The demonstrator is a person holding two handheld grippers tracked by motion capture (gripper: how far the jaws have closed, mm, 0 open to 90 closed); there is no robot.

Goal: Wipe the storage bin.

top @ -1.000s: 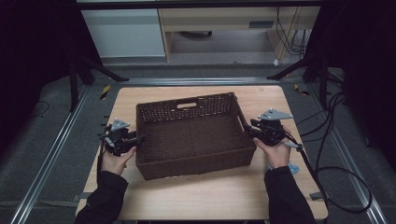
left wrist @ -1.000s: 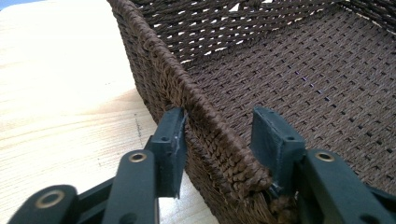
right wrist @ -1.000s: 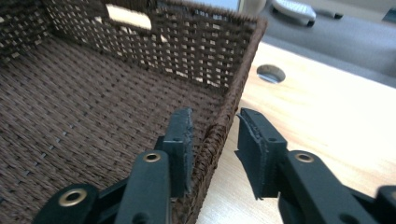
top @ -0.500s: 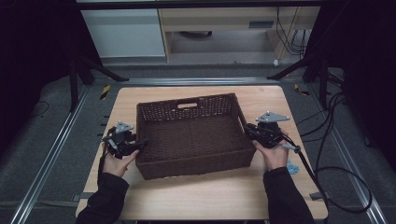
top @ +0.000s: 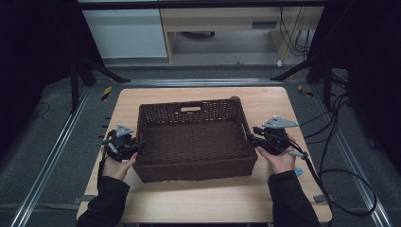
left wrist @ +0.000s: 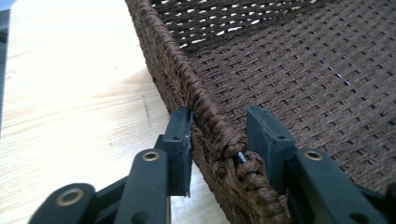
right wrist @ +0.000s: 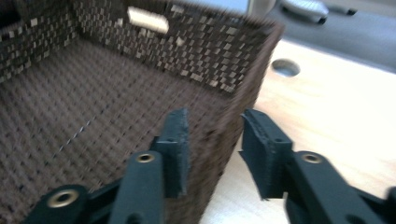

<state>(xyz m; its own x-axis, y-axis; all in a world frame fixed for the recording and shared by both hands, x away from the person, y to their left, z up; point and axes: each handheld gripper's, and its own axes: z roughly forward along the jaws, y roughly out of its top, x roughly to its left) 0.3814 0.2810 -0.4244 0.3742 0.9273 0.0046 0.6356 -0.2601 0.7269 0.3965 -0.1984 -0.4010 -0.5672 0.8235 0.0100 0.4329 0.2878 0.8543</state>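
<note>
Wicker basket (top: 194, 142) mid-table, long axis running hand to hand. Left gripper (left wrist: 219, 140) straddles left rim, jaws just closing, seemingly not pinching yet. Right gripper (right wrist: 212, 140) straddles right wall, jaws just opening, released.

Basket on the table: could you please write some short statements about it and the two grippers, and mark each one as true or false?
1. The basket is empty. True.
2. The basket stands on the floor. False: it stands on the wooden table.
3. The fingers of the right gripper stand on both sides of the basket's right wall. True; they have just been opening, and a gap shows beside the outer finger.
4. The left gripper lies inside the basket. False: its fingers stand on both sides of the left wall's rim and have just been closing.
5. The far wall has a handle slot. True.
</note>
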